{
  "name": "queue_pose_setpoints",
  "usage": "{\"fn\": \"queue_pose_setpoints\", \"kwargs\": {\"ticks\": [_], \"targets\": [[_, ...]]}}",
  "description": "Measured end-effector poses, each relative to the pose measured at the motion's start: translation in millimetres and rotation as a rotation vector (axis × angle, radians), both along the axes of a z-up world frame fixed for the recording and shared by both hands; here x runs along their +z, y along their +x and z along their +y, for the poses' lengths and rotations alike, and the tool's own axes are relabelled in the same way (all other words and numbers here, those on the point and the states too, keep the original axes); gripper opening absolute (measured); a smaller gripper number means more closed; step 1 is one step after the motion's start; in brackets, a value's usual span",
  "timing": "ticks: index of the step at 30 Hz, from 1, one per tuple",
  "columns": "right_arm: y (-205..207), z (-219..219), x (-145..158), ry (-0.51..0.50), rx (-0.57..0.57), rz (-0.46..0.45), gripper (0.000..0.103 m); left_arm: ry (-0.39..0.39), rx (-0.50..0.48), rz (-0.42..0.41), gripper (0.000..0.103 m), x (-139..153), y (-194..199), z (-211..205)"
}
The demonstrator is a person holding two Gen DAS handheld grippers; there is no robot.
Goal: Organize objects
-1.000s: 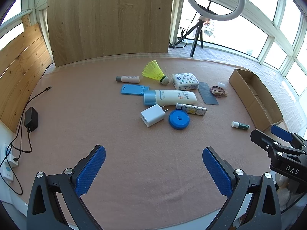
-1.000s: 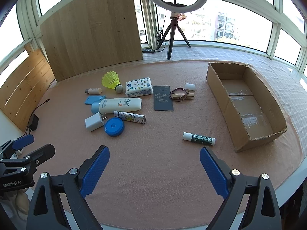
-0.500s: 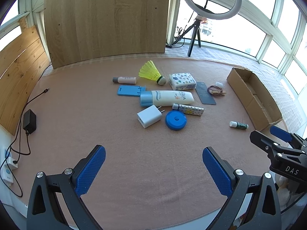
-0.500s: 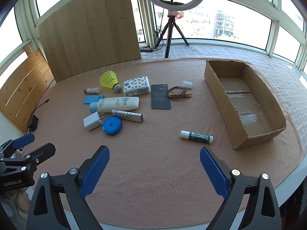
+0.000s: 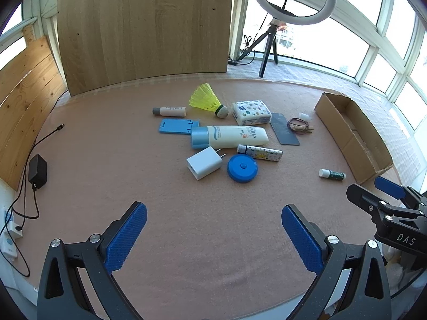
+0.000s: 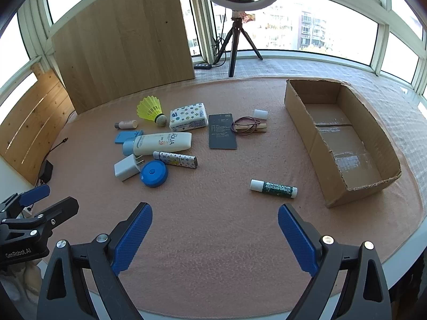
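Small items lie scattered mid-table: a yellow shuttlecock [image 5: 206, 100], a patterned tissue pack [image 5: 250, 112], a white sunscreen tube [image 5: 229, 136], a white charger [image 5: 204, 162], a round blue tape measure [image 5: 242, 168] and a patterned stick [image 5: 260, 152]. A green lip balm [image 6: 273, 188] lies nearest my right gripper [image 6: 214, 236], with an open cardboard box [image 6: 339, 138] to its right. Both grippers hover above the table's near edge, apart from every item. My left gripper [image 5: 213, 233] is open and holds nothing; the right one is open too.
A dark card [image 6: 222, 131], a clothespin with hair ties [image 6: 249, 128], a blue phone stand [image 5: 177, 126] and a small beige bottle [image 5: 169, 111] also lie there. A ring light on a tripod [image 6: 237, 26] stands behind. A black adapter and cables [image 5: 37, 170] sit at left.
Both views have drifted slightly, the items sliding a little left in frame. No item has moved on the table and both grippers stay open.
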State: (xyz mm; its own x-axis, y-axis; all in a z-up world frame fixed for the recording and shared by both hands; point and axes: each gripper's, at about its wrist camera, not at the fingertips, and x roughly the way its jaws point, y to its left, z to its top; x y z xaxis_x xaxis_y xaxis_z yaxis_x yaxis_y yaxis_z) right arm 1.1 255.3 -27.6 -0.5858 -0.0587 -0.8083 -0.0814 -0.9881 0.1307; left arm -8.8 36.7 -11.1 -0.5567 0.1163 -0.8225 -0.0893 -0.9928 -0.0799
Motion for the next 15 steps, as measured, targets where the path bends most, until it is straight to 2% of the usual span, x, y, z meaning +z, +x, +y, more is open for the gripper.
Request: {"fn": "queue_pose_setpoints", "kwargs": {"ticks": [9, 15], "targets": [[-1, 7, -3, -0.028, 0.009, -0.012, 0.091, 0.005, -0.007, -0.003, 0.100, -5, -6, 3], [-2, 20, -11, -0.070, 0.005, -0.046, 0.072, 0.017, -0.019, -0.030, 0.097, -16, -12, 6]]}}
